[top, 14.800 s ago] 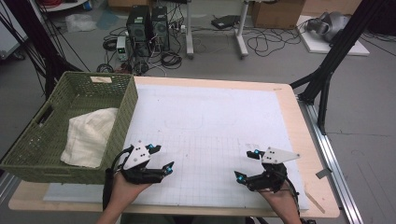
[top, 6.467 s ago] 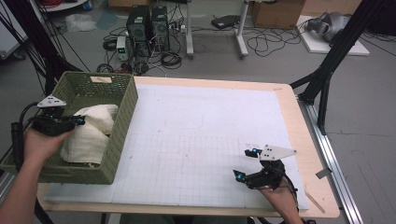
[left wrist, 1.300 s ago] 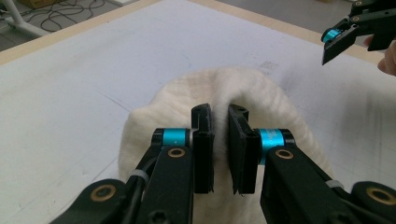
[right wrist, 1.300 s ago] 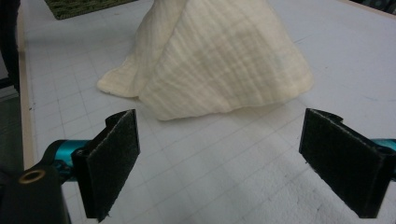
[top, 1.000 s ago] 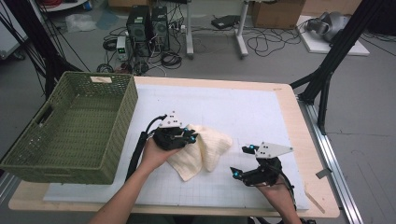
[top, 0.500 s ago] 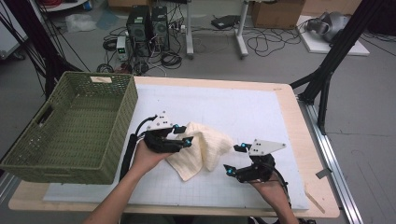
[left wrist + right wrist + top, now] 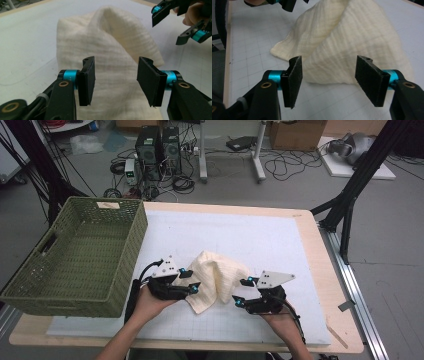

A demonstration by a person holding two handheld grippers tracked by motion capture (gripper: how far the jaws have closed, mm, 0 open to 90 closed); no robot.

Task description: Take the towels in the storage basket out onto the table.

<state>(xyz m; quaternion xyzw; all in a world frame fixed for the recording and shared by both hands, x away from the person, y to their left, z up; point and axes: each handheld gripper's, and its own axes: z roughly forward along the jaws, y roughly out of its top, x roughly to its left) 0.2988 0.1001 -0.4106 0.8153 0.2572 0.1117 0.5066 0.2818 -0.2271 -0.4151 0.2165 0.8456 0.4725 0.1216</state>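
On the tabletop point(image 7: 280, 235), beside a green basket point(image 7: 75, 260), a cream cloth point(image 7: 215, 277) lies bunched between both grippers. Left gripper point(image 7: 191, 281) has jaws apart, gripping nothing; right gripper point(image 7: 241, 291), jaws just narrowing, holds nothing either.

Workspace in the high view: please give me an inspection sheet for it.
Surface: white gridded mat on a wooden table.
Job's things: cream cloth lies crumpled on the mat; green basket at left.
Clutter: nothing seen on the mat.
Grippers: left gripper open at the cloth's edge; right gripper open beside the cloth, jaws just closing.
Cables: black cable trails from the left gripper.
Surroundings: computer towers, floor wires.
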